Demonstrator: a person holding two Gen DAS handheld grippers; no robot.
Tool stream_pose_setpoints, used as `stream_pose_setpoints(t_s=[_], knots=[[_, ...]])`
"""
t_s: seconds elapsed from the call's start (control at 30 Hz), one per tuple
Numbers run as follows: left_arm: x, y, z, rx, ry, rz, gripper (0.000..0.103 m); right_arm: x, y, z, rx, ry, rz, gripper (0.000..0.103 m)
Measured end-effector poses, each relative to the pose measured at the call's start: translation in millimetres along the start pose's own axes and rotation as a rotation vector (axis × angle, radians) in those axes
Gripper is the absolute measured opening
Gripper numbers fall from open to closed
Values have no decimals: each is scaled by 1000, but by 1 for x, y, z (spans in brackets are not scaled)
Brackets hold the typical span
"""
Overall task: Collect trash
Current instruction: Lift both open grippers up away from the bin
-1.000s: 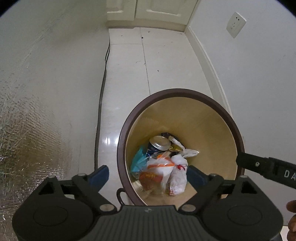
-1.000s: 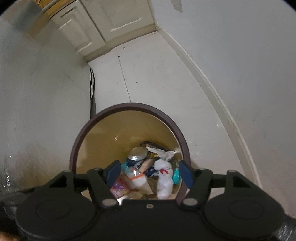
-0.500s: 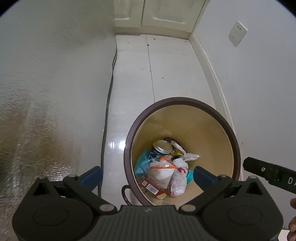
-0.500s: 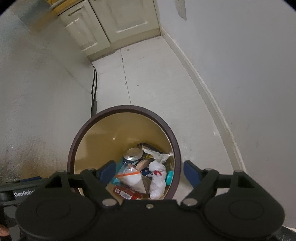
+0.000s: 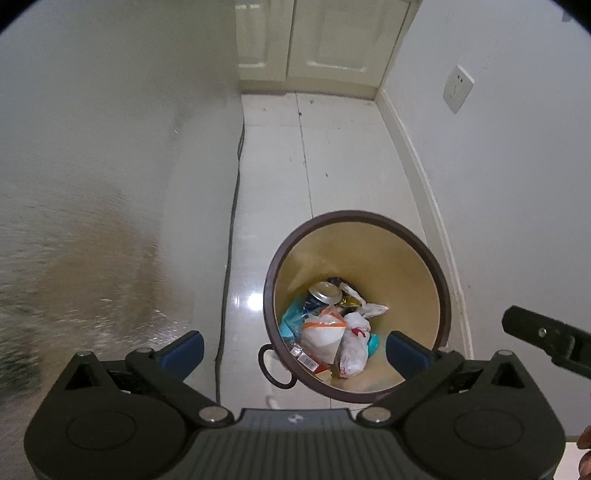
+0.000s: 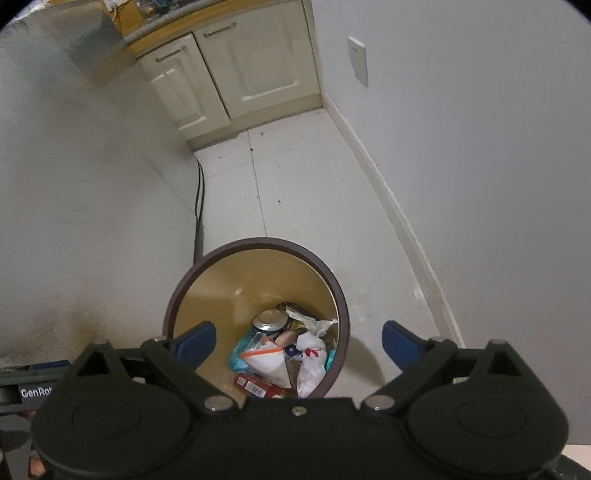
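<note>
One round brown-rimmed bin with tan inside on the white tiled floor, holding the trash: one silver can, two white knotted bags, one red packet. One black cable beside it. My left claw gapes empty; my right claw has just been opening, nothing between.

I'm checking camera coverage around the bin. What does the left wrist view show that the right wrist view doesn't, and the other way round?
Only the left wrist view shows the dark ring handle hanging at the bin's near rim, and the glare spot on the floor beside it.

Only the right wrist view shows the wooden countertop above the cabinets and the cabinet handles.

Both show the brown-rimmed bin with trash at its bottom, including a can and a white knotted bag, the black cable along the left wall, the cabinet doors, and a wall socket. Each view's own gripper, left gripper and right gripper, stands open and empty.
</note>
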State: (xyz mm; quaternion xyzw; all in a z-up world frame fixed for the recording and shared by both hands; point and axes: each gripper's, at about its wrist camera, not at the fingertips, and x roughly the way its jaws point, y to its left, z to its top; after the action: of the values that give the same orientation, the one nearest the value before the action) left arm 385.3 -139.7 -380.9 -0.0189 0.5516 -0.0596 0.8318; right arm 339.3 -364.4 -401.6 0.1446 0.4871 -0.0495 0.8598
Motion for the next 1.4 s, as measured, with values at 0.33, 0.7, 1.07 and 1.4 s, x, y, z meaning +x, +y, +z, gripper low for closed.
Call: stream_pose_setpoints(t_s=[0.33, 0.7, 1.07, 1.4], knots=[[-76, -10, -10, 32, -80, -4, 103, -69, 4, -5, -25, -57, -8, 103], [-170, -27, -29, 62, -163, -24, 103, -163, 3, -3, -19, -154, 5, 103], [-269, -27, -54, 79, -264, -14, 103, -260, 15, -14, -43, -237, 16, 103], [-356, -17, -84, 105, -366, -8, 103, -342, 38, -30, -54, -303, 57, 103]])
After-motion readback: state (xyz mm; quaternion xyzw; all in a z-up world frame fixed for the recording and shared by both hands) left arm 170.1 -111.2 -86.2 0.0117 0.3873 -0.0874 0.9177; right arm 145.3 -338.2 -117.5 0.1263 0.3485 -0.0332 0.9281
